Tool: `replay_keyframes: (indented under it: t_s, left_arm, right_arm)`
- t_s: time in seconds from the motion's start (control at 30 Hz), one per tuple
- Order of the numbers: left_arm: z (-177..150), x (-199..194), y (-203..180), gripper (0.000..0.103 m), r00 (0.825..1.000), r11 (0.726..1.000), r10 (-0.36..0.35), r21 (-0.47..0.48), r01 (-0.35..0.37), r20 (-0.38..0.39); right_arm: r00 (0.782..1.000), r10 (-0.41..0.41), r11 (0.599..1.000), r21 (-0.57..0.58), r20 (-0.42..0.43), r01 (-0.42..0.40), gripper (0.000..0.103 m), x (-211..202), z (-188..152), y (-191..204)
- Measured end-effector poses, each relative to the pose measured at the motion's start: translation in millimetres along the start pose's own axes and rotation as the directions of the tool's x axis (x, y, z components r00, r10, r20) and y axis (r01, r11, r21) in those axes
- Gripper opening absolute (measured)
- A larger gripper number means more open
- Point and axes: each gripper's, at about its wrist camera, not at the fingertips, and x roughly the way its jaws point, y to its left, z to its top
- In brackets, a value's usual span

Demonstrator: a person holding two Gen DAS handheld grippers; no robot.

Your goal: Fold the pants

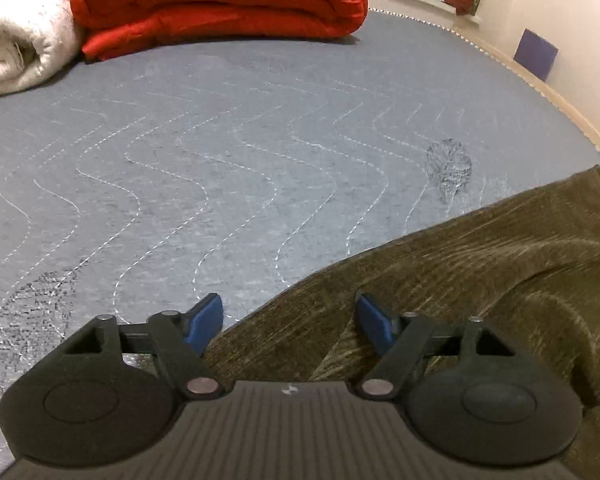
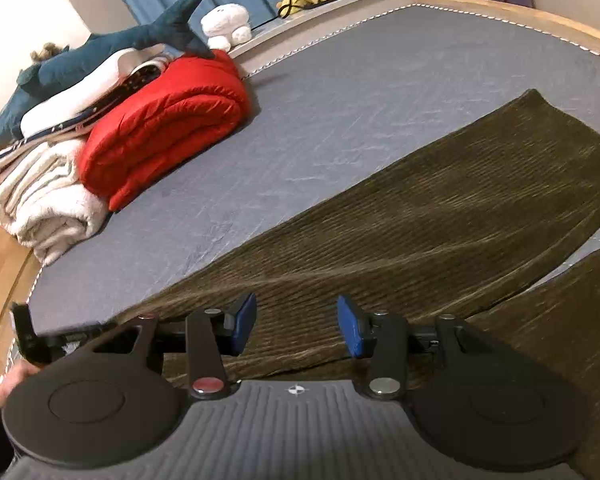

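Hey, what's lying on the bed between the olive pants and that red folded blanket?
Nothing: only bare gray quilted bed cover separates the pants from the red blanket. The right wrist view shows it best; the left wrist view agrees.

A bed (image 2: 340, 92) covered by a grey quilted sheet with wavy stitching carries olive corduroy pants (image 2: 420, 216) spread flat near its front. At the far side lie a folded red quilt (image 2: 168, 128) and, touching it, a rolled white blanket (image 2: 48, 204).

One pants (image 2: 400, 216) (two blankets (image 2: 168, 128))
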Motion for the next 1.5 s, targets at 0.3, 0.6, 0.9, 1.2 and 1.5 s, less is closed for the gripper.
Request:
replay_keyframes:
  t_s: [0.3,0.6,0.9,1.2,1.5]
  left_arm:
    - [-19.5,-116.3,-72.9,0.009,0.994,0.931,-0.001,0.364,-0.039,0.109]
    - [-190.5,-266.2,-151.5,0.007,0.982,0.733,-0.169,0.677,0.072,0.079]
    - [-218.2,-251.1,-124.7,0.031,0.962,0.840,-0.264,0.505,0.196,0.067]
    - [-171.4,-179.7,-176.3,0.031,0.947,0.830,-0.297,0.524,0.192,0.123]
    - [-198.5,-130.4,-235.1,0.031,0.902,0.643,-0.418,0.667,0.377,-0.107]
  right_arm:
    - [0.999,-0.051,0.995,0.090,0.016,0.050,0.047,-16.6,10.9,-31.4]
    - [0.989,-0.133,0.972,0.206,0.071,0.115,0.047,-31.1,6.8,-62.0]
    - [0.959,-0.259,0.915,0.348,0.114,0.205,0.047,-41.8,5.0,-111.3]
    - [0.940,-0.288,0.850,0.501,0.182,0.163,0.024,-46.4,16.4,-175.6]
    - [0.963,-0.236,0.833,0.537,0.130,0.132,0.028,2.2,20.0,-222.7]
